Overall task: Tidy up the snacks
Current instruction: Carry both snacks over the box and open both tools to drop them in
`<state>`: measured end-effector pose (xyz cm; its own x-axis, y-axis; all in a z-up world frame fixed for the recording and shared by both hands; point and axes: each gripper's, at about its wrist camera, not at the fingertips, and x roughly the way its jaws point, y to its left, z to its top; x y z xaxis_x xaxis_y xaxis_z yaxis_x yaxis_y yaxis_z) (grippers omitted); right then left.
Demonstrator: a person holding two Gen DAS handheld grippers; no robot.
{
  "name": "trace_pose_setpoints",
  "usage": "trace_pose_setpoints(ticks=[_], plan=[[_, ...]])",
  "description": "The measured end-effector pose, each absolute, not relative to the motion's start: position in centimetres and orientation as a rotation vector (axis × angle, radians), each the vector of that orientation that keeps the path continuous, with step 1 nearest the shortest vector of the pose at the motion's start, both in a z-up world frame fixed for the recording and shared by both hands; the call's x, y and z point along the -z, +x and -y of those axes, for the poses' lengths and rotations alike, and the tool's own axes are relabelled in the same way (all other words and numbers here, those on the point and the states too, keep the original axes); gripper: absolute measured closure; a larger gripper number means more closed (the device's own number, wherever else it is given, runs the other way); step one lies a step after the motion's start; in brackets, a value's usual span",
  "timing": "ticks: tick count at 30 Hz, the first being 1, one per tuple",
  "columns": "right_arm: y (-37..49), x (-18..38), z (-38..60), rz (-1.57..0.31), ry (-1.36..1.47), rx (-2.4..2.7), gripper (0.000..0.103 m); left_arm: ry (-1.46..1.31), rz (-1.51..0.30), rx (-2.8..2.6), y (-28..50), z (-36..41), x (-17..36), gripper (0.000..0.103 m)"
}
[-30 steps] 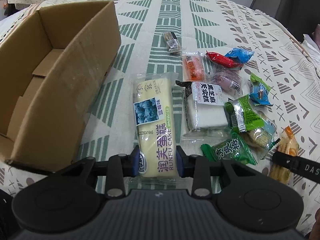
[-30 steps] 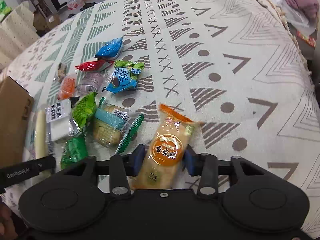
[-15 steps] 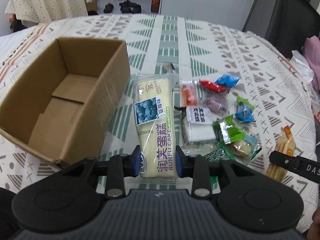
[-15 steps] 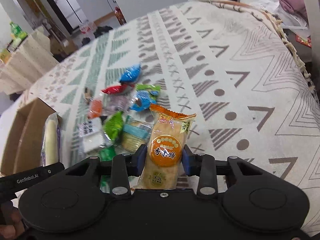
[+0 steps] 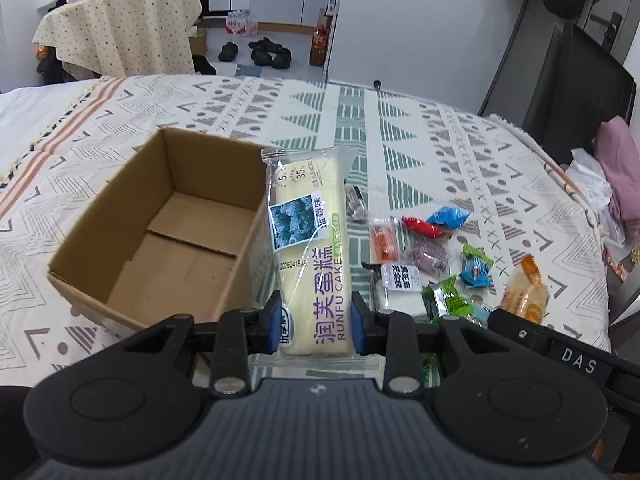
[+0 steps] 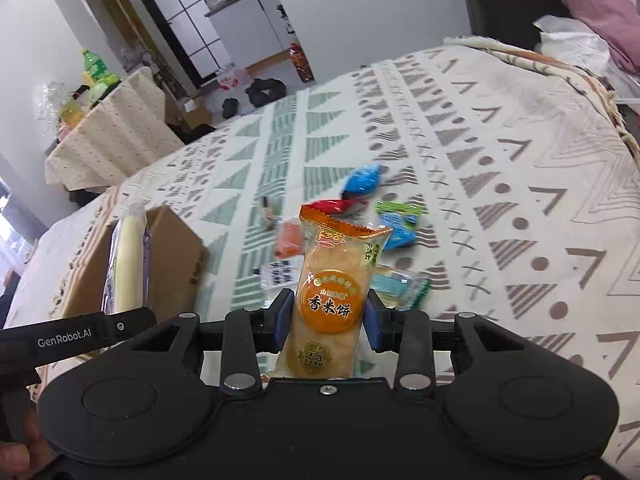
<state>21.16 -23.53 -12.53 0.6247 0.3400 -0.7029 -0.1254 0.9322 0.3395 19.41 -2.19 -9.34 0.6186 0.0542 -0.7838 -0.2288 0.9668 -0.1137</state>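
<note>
My left gripper is shut on a long pale-yellow cake packet and holds it in the air, just right of an open, empty cardboard box. My right gripper is shut on an orange rice-cracker packet, lifted above the table. The cake packet and the box also show at the left of the right wrist view. Several small snacks lie on the cloth to the right of the box: a red one, a blue one, a green one, a white one.
The table has a patterned white, green and grey cloth. Its right edge is fringed, with pink fabric beyond. A second cloth-covered table and shoes on the floor lie behind.
Both grippers have risen from the table with their packets. The left one has lifted the cake packet up beside the box. The right one has lifted the cracker packet clear of the cloth.
</note>
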Motion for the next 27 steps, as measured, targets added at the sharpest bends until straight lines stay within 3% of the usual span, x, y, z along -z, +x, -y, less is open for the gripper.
trace_pose_setpoints(ticks=[14, 27], plan=[[21.2, 10.1, 20.2, -0.817, 0.328, -0.299, 0.067, -0.258, -0.827, -0.169, 18.3, -2.7, 6.1, 0.071], [21.4, 8.7, 14.0, -0.794, 0.301, -0.37, 0.066, -0.279, -0.85, -0.21, 18.2, -7.6, 6.7, 0.071]])
